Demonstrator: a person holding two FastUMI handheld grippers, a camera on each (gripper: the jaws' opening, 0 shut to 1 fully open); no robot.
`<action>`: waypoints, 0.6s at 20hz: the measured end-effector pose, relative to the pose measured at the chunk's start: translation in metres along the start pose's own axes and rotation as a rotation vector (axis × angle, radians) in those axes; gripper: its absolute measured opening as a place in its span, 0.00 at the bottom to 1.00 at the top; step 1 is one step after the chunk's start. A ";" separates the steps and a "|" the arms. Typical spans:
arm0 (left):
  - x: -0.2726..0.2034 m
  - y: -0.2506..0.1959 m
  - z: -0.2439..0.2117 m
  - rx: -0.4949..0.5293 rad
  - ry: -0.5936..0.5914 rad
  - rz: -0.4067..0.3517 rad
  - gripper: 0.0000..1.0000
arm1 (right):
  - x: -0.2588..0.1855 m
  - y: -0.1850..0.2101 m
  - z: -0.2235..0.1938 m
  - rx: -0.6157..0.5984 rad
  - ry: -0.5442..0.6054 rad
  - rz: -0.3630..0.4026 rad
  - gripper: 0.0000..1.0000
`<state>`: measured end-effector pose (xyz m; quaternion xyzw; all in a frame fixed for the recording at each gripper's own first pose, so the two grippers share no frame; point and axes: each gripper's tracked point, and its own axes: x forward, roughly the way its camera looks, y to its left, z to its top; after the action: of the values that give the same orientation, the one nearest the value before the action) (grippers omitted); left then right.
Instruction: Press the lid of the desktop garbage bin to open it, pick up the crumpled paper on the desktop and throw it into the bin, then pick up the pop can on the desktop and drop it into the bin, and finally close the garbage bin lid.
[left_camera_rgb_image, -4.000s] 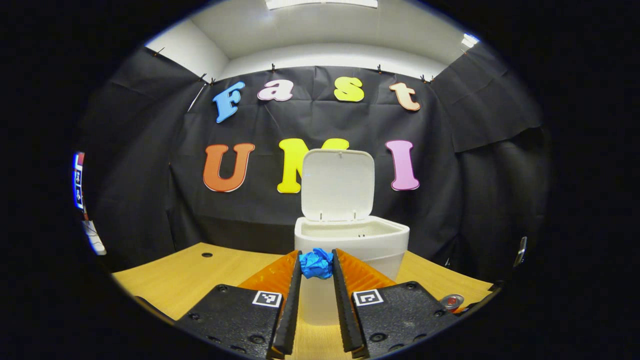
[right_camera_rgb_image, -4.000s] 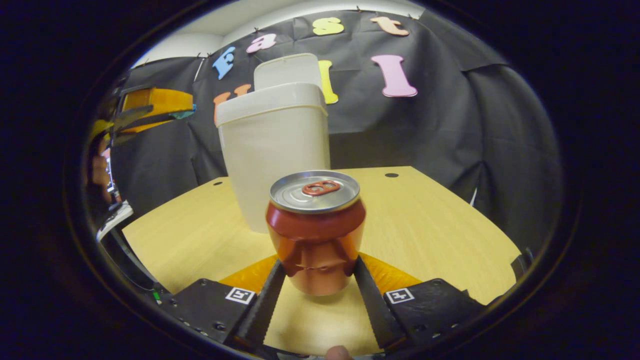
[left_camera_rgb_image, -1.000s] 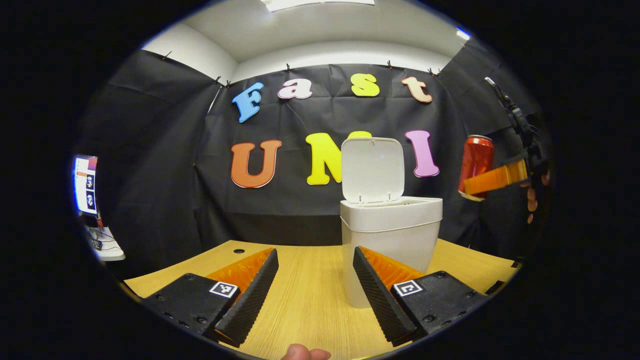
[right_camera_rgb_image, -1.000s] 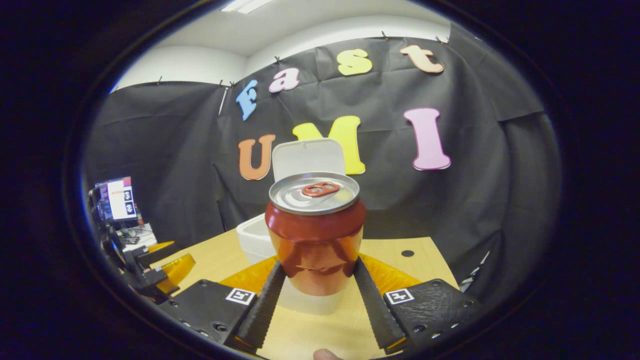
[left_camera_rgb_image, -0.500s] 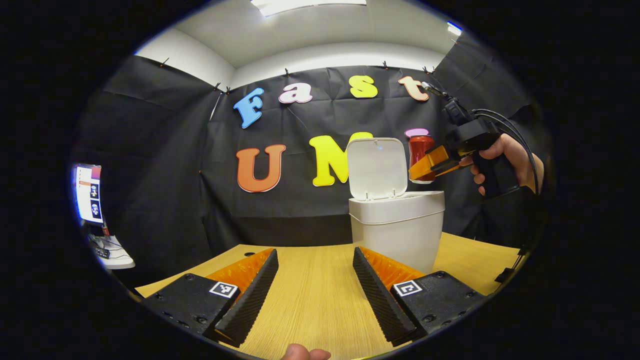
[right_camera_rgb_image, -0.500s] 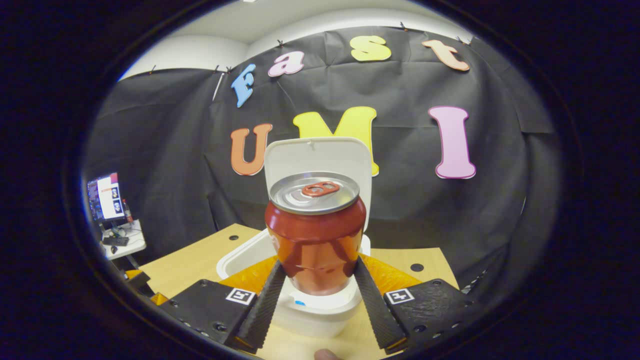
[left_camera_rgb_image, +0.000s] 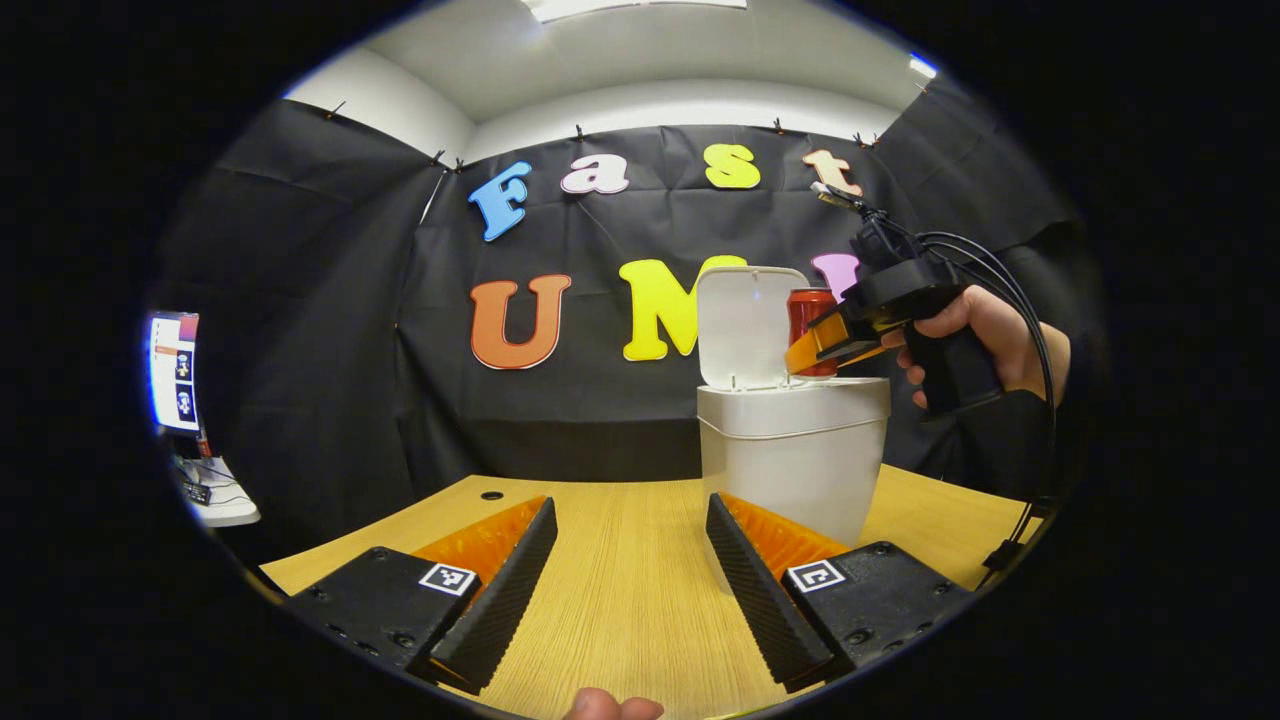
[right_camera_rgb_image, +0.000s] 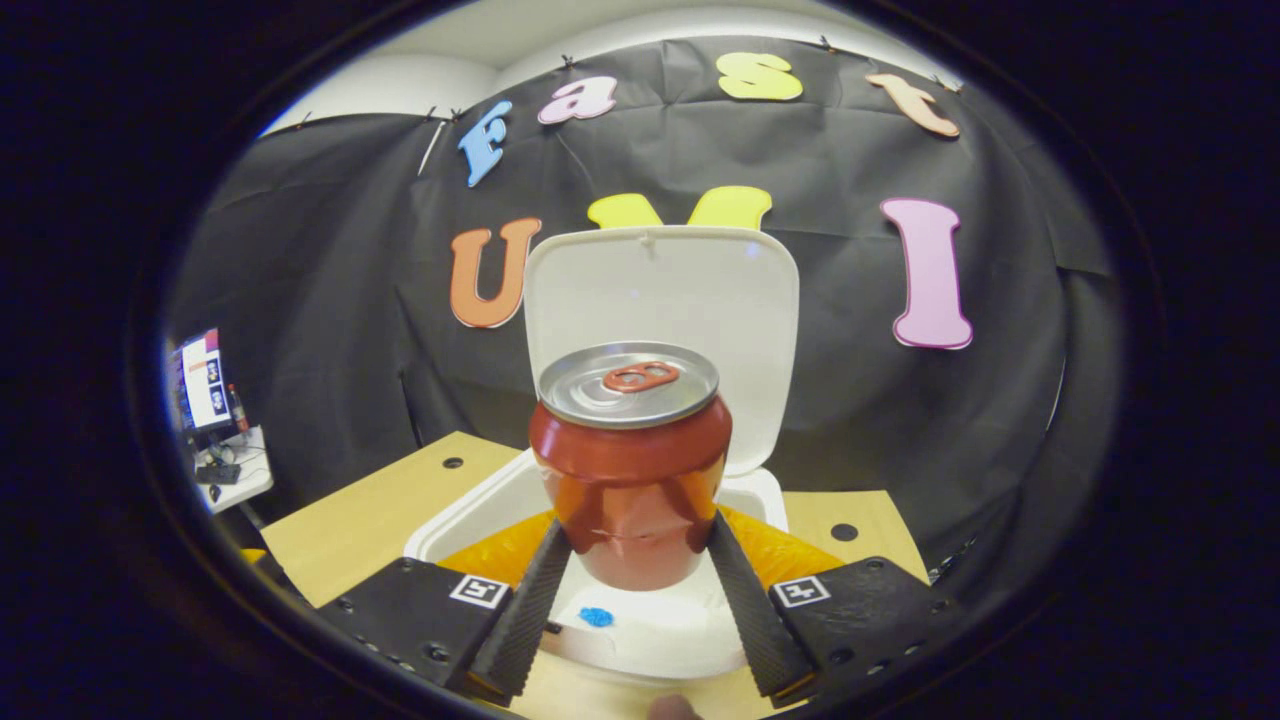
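The right tool (right_camera_rgb_image: 632, 560) pinches the pop can (right_camera_rgb_image: 630, 460) upright, one finger pressed on each side of its lower body, and holds it above the open mouth of the garbage bin (right_camera_rgb_image: 680, 620). In the left gripper view the can (left_camera_rgb_image: 811, 330) sits just over the rim, in front of the raised lid (left_camera_rgb_image: 748, 325), with a hand (left_camera_rgb_image: 985, 335) gripping the tool's handle. The crumpled paper (right_camera_rgb_image: 596, 616) already lies at the bottom of the bin. To drop the can well, I judge it should hang over the middle of the opening, clear of the rim and of the lid behind it, before the fingers part; parting them evenly should let it fall straight instead of tipping onto the edge. The left tool (left_camera_rgb_image: 625, 570) hangs spread and empty low over the worktop (left_camera_rgb_image: 630, 600), near the bin's base, and is best kept out of the way.
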<state>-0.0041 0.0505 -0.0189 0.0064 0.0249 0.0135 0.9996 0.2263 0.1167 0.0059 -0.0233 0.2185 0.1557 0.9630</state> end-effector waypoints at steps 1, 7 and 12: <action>0.000 0.003 0.000 0.000 -0.001 0.006 0.97 | 0.001 0.000 -0.001 -0.002 0.002 -0.005 0.81; 0.002 0.007 0.001 0.001 0.004 0.014 0.97 | 0.003 -0.004 -0.002 0.011 0.009 -0.023 0.82; 0.002 0.003 0.000 -0.004 0.008 0.005 0.97 | -0.006 -0.008 0.005 0.025 -0.017 -0.033 0.82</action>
<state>-0.0026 0.0540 -0.0191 0.0045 0.0289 0.0162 0.9994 0.2260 0.1076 0.0122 -0.0133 0.2119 0.1372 0.9675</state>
